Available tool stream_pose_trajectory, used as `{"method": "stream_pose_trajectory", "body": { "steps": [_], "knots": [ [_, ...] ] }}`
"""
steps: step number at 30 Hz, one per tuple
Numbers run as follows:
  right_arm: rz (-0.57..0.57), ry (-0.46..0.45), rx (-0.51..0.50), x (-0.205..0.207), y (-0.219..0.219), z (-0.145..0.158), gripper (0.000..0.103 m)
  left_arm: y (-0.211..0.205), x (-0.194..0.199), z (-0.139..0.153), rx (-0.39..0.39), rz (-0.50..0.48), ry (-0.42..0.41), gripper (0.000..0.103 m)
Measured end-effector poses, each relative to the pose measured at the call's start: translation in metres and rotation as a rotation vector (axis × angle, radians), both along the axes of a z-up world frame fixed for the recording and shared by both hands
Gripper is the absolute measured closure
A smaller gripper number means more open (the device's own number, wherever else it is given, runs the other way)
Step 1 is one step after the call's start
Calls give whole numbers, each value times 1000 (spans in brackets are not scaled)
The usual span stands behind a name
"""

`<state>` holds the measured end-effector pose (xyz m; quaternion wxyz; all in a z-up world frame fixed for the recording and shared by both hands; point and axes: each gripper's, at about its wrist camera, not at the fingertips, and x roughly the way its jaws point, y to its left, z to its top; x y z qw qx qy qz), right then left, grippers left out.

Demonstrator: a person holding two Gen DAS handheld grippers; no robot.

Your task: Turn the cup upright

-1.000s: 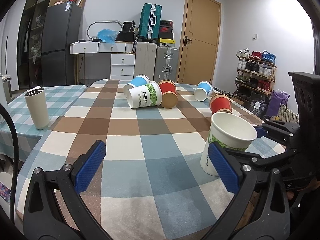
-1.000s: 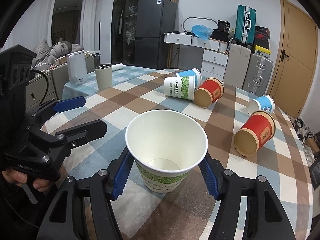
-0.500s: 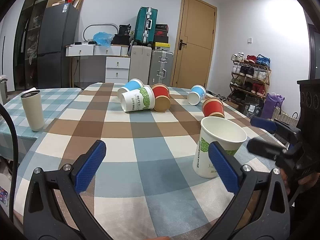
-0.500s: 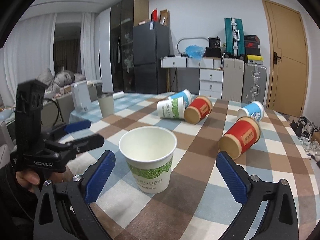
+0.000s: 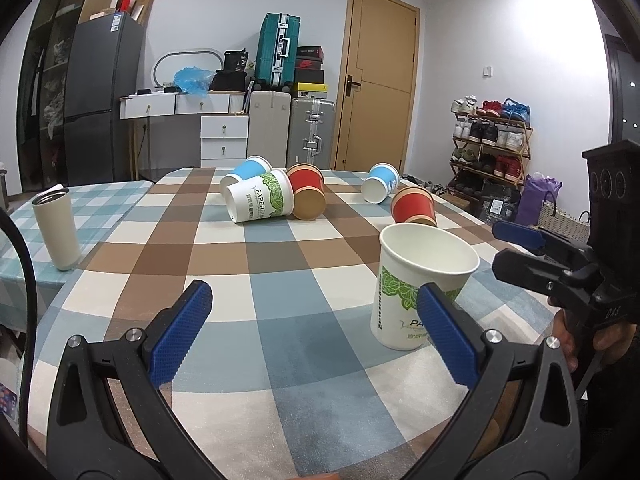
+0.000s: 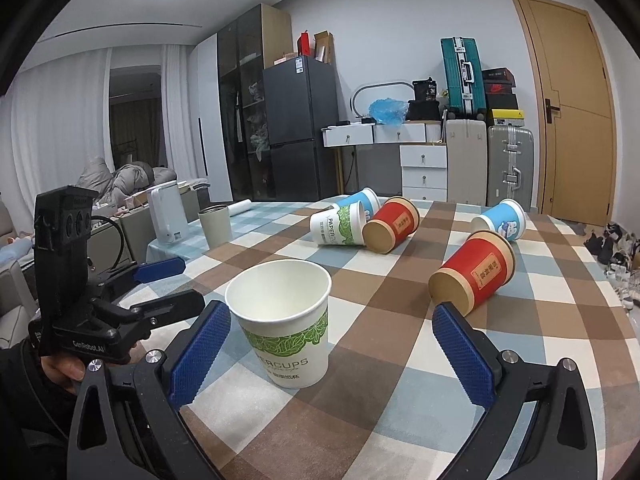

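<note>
We are keeping both the left hand-held gripper (image 5: 314, 322) and right hand-held gripper (image 6: 332, 346) wide and empty; the light, crushable paper cup (image 6: 282, 322) is standing upright on the surface (image 6: 400, 392), so we are favouring gentle mid-wall pressure.

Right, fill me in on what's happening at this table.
A person holds a hand-held gripper in each hand over the checked tablecloth. The white paper cup with green leaf print stands upright, mouth up, and nothing grips it. The right hand-held gripper is open near it; the left hand-held gripper is open too. Five other paper cups lie on their sides, among them the nearest red cup.
</note>
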<state>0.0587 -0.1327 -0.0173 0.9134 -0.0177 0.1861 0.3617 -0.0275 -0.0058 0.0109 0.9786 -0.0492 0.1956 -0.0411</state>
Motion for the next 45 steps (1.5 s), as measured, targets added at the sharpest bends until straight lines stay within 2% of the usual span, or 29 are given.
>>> {"method": "stream_pose_trajectory", "body": {
  "steps": [6, 45],
  "knots": [
    [3, 1, 1, -1, 0, 0, 0, -6, 2, -3, 26, -9, 3, 1],
    [11, 12, -5, -2, 2, 0, 0, -6, 1, -4, 23, -10, 2, 1]
  ]
}}
